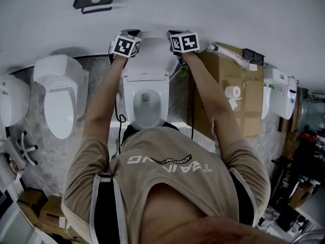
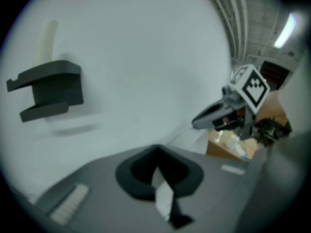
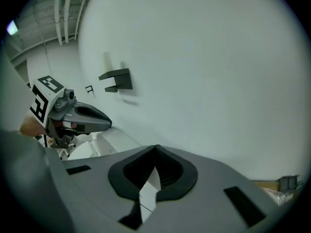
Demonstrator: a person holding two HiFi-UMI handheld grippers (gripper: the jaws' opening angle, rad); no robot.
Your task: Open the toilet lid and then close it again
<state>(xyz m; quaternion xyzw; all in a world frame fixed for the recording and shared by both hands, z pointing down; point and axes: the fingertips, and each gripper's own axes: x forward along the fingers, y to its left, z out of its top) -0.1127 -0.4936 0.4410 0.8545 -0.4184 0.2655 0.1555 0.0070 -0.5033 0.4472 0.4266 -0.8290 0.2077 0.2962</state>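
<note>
Both claws are clenched, tips together: the left claw (image 2: 155, 152) and right claw (image 3: 155, 149) sit at the top corners of the raised white plastic toilet lid (image 1: 146, 60), upright against the pale wall (image 1: 213, 9). White slivers behind the tips are too narrow to identify. A brown cardboard box (image 1: 246, 100) crowds the right side.
</note>
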